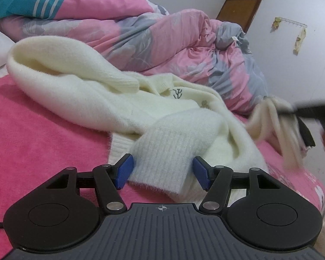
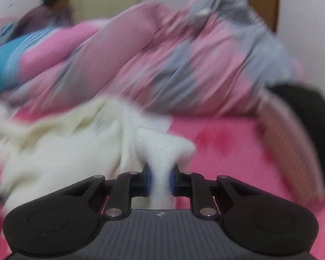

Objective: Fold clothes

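Left gripper (image 1: 162, 171) pads sit against both sides of a ribbed cuff of the cream sweater (image 1: 110, 99), clamped on it. Right gripper (image 2: 160, 179) is pinching another bunch of the sweater. Sweater lies crumpled on the pink bedsheet (image 1: 32, 130), beside the quilt (image 1: 162, 39).

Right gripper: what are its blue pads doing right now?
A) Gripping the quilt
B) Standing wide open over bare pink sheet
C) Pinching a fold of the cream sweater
C: in the right wrist view the right gripper squeezes a narrow fold of the cream sweater between its pads.
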`<state>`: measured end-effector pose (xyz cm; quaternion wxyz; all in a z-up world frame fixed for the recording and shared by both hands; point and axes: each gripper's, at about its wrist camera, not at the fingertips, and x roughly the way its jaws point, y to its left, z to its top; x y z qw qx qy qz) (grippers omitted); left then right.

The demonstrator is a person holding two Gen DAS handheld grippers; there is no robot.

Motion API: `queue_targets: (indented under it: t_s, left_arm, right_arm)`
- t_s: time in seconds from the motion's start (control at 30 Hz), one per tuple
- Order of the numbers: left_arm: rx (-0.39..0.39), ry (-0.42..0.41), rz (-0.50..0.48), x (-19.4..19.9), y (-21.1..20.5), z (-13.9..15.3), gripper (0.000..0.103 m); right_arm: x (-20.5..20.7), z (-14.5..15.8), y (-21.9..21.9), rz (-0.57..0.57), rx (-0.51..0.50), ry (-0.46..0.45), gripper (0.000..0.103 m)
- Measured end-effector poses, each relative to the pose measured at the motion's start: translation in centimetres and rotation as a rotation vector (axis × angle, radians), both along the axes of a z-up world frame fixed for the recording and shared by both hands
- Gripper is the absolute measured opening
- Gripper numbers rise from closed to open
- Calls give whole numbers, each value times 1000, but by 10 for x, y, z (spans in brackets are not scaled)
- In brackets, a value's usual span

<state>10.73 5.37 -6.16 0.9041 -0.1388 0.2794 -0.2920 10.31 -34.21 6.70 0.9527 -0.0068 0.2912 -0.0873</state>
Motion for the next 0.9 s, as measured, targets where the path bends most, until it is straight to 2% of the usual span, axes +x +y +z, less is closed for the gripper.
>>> queue_targets:
  t_s: [0.17,0.27,0.33,0.4,0.5,0.53,0.67,0.73,0.8,0.87,0.9]
  left_arm:
    - [-5,5,-3,1,0,0,62]
    - [-11,11,-7,2,1,-1,62]
    - [-16,15,-10,2,1,-1,62]
    - [-20,18,-12,3,1,-2,63]
    - [-17,19,-15,3,0,-1,64]
    - [-15,17,-16,3,-1,-1,65]
    - [-13,15,-17,2,-1,-1,65]
    - [-13,15,-17,2,-1,-1,65]
    - [-12,13,-15,2,-1,-1,65]
    - [-15,12,-12,1,-1,-1,65]
    - [-19,12,-10,1,0,-1,65]
  right_arm:
    - [90,27,-29,-96,-41,-142,17]
    - [136,22,-36,-146,-56,-184,18]
    - [160,7,-38,-163,-56,-181,21]
    - [185,-20,-42,-165,-16,-89,41]
    - [199,-59,-40,-186,-39,82,60]
    - [199,-70,-39,-185,-49,139,61]
    - [157,-67,-41,-158,-50,106,71]
    - [116,-48,-48,-173,11,47,74]
    - [75,-28,-53,-201,71,-14,85]
    - [34,-17,-53,-170,171,-41,94]
    - [14,-12,-52,-154,221,-54,95]
